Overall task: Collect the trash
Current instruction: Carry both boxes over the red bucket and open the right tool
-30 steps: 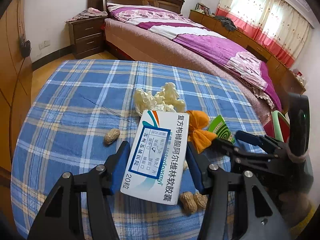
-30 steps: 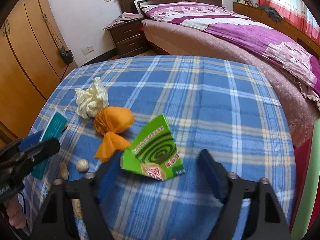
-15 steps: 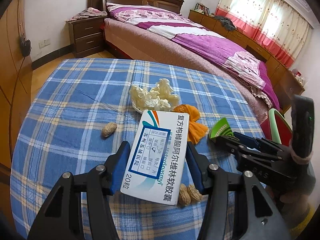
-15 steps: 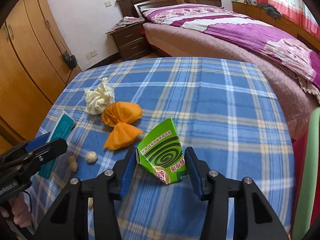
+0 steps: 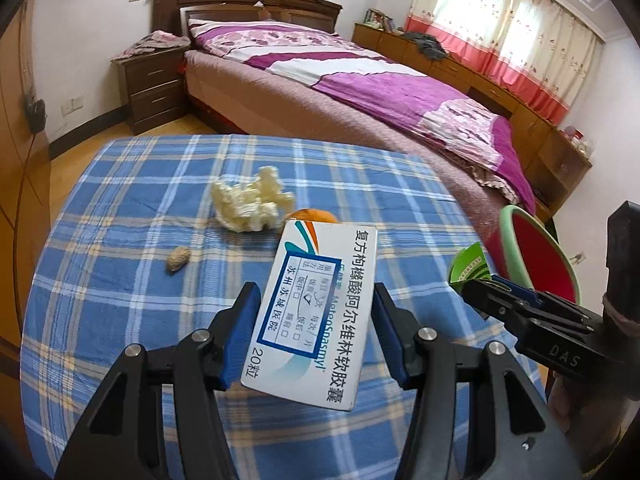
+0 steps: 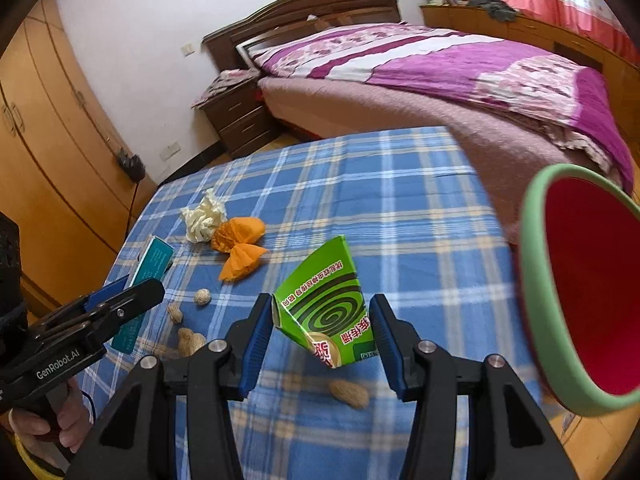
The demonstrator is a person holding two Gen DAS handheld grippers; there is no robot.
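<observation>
Two pieces are lifted, none seen binned yet. The left hand-held gripper (image 5: 314, 334) is clamped on the white medicine box (image 5: 318, 312), held above the checked worktop (image 5: 120, 208); still left lying are a crumpled tissue (image 5: 250, 202), peanuts (image 6: 188, 340) and an orange paper wad (image 6: 238, 242) — largely hidden behind the box in the left view. The right hand-held gripper (image 6: 320, 340) is closed on the green mosquito-coil box (image 6: 326, 304), close beside the red bin (image 6: 596, 292) — its base is cut off, contents not visible.
</observation>
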